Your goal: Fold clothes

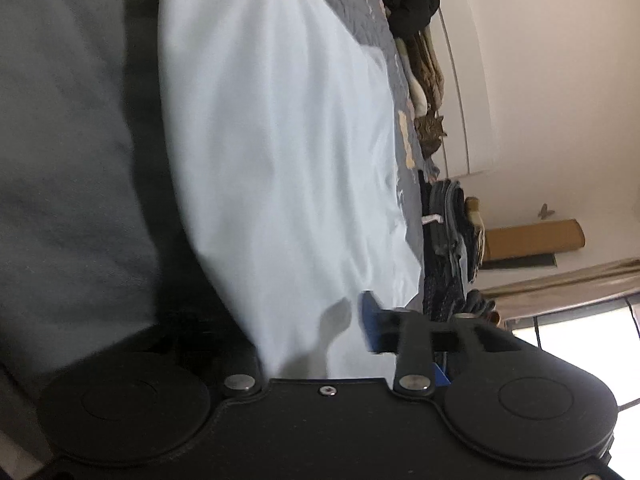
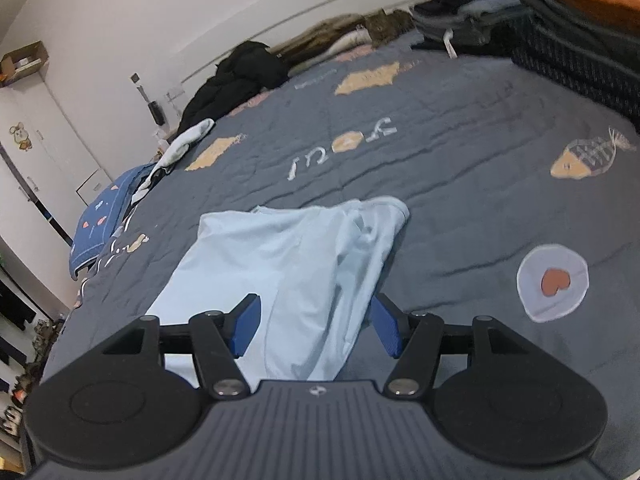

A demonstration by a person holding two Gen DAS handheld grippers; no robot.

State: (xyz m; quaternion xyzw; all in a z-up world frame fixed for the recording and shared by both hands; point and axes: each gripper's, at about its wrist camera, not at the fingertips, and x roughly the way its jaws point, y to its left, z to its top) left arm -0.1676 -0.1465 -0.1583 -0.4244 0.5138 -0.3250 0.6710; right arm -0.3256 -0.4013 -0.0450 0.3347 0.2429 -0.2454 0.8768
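Lying on the grey bedspread (image 2: 460, 160), the pale blue garment (image 2: 288, 256) is only partly folded, as far as I can judge: its left part rests flat with a straight far edge, while its right part is bunched in long wrinkles and one rounded end turns over at the far right. So some first fold may be made, but the neat final shape is not yet reached, and the smoothing and further folds are left.

At the far left of the bed, a dark blue patterned cloth (image 2: 104, 216) hangs over the edge, and a black jacket (image 2: 240, 80) lies behind it by the wall. At the far right there are piles of other clothes (image 2: 520, 20); I cannot tell if these are finished or waiting.

The left hand-held gripper (image 1: 320, 332) is rolled strongly to its side, so the bed looks upright in its view. Only one blue finger (image 1: 372, 324) is visible; the other is hidden behind the pale fabric, which fills the space in front. The opening looks narrow, but whether the pads really press the cloth I cannot tell.

The right hand-held gripper (image 2: 316, 328) points downward over the near edge of the garment. Its jaws stand wide, with the wrinkled fabric between them, not pinched.
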